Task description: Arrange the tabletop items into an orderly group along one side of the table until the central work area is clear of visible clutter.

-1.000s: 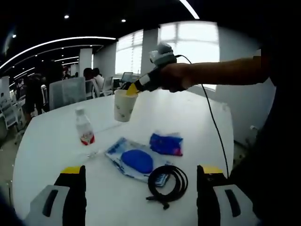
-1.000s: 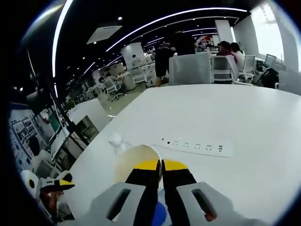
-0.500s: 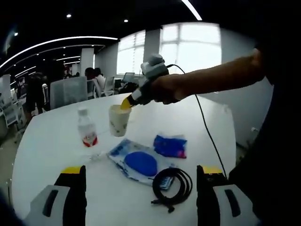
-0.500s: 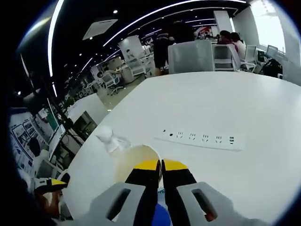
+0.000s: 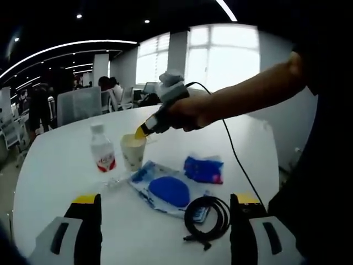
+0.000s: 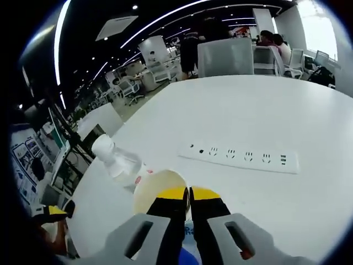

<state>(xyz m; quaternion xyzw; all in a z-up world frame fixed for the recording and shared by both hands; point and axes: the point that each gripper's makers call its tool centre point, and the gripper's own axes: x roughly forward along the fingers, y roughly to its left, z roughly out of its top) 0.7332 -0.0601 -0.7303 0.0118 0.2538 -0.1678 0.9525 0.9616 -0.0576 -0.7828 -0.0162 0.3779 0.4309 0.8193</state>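
Nearest us, our left tongs (image 5: 165, 221) hang apart over the counter (image 5: 55, 165)'s near edge. Past the coiled cable (image 5: 208, 216) and blue pouch (image 5: 168, 190), our right tongs (image 6: 190, 194) pinch the paper cup (image 5: 133, 151)'s rim beside the bottle (image 5: 102, 149). The cup looks light and crushable, so the rim suits; we cannot see whether it touches down.

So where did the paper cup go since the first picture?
The right tongs, shut on the paper cup's rim, carried it down and toward the water bottle, beside the blue packet. The bottle, packet, blue bag and black cable stayed put.
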